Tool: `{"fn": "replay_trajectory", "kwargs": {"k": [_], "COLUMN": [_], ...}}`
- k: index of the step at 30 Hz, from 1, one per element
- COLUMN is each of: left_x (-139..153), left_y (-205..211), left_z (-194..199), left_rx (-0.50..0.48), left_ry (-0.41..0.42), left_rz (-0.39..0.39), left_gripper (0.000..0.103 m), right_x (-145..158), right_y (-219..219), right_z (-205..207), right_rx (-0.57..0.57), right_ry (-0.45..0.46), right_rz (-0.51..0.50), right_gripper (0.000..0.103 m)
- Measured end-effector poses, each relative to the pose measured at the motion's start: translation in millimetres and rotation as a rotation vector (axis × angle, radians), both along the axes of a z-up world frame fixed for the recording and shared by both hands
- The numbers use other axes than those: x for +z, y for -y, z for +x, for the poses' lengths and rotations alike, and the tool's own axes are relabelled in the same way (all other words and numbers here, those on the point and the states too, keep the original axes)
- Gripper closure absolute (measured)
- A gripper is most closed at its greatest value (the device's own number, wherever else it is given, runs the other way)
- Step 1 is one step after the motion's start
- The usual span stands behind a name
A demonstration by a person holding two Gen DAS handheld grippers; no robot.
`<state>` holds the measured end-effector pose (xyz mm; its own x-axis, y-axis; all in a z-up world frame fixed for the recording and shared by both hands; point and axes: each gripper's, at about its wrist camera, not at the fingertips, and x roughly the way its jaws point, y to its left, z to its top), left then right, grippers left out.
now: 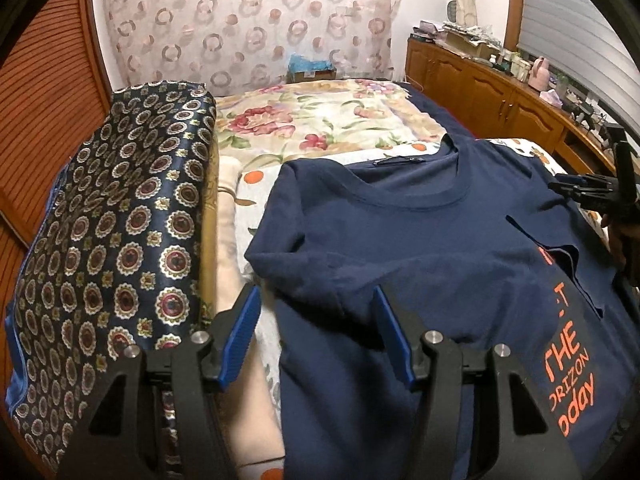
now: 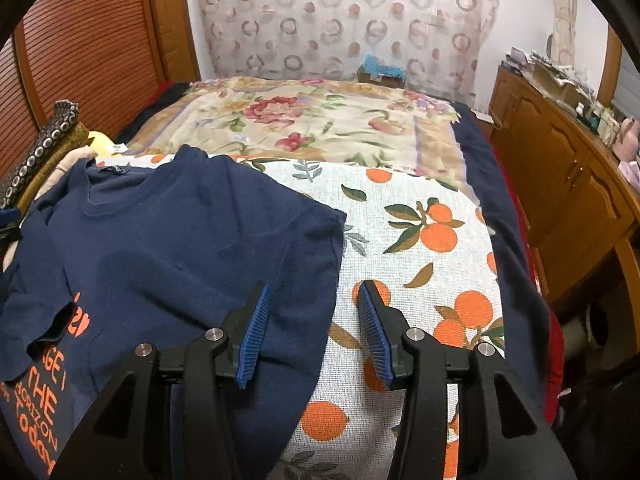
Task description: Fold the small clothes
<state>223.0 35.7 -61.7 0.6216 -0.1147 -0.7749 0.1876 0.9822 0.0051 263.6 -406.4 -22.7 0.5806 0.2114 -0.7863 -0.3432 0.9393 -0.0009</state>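
A navy blue cotton T-shirt with orange printed lettering lies spread on the bed, on top of a white cloth printed with oranges and green leaves, its round neckline turned toward the far end. Part of the lettering is covered by a fold of the shirt's own fabric. My left tool hangs low over the shirt's one side edge, its blue ribbed pads standing apart with the hem of the shirt beneath the gap; nothing is clamped. My right tool hangs over the opposite edge, its blue pads also apart, one over the navy fabric and the other over the orange-print cloth, gripping nothing. In the left view the right tool shows at the far right edge, dark and partly cut off. Beside the shirt sits a dark blue satin bundle patterned with round medallions. Beyond the shirt a cream floral blanket covers the bed.
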Motion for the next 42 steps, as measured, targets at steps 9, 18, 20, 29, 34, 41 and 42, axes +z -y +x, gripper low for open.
{"fn": "replay_trajectory", "kwargs": {"k": [9, 18, 20, 29, 34, 41, 42], "left_x": [-9.2, -24.5, -24.4, 26.1, 43.1, 66.5, 71.5], "left_y": [15.9, 21.4, 19.7, -11.5, -34.4, -54.4, -55.9], "left_z": [20.8, 31.3, 31.0, 26.2, 30.7, 36.2, 36.5], "left_rx": [0.007, -0.01, -0.02, 0.026, 0.048, 0.064, 0.066], "left_ry": [-0.051, -0.071, -0.07, 0.07, 0.107, 0.168, 0.181], "left_rz": [0.039, 0.087, 0.07, 0.025, 0.029, 0.005, 0.006], "left_gripper": [0.061, 0.085, 0.094, 0.098, 0.099, 0.099, 0.099], "right_x": [0.1, 0.7, 0.6, 0.3, 0.2, 2.1, 3.9], "right_y": [0.5, 3.9, 3.8, 3.6, 3.4, 9.6, 11.2], "right_z": [-0.4, 0.1, 0.1, 0.1, 0.1, 1.1, 1.3], "right_rx": [-0.001, -0.005, -0.005, -0.005, -0.005, 0.009, 0.011], "right_ry": [0.002, 0.003, 0.003, 0.003, 0.002, -0.007, -0.007], "right_rz": [-0.003, -0.006, -0.007, -0.007, -0.006, 0.033, 0.034], "right_gripper": [0.056, 0.053, 0.053, 0.053, 0.053, 0.053, 0.053]}}
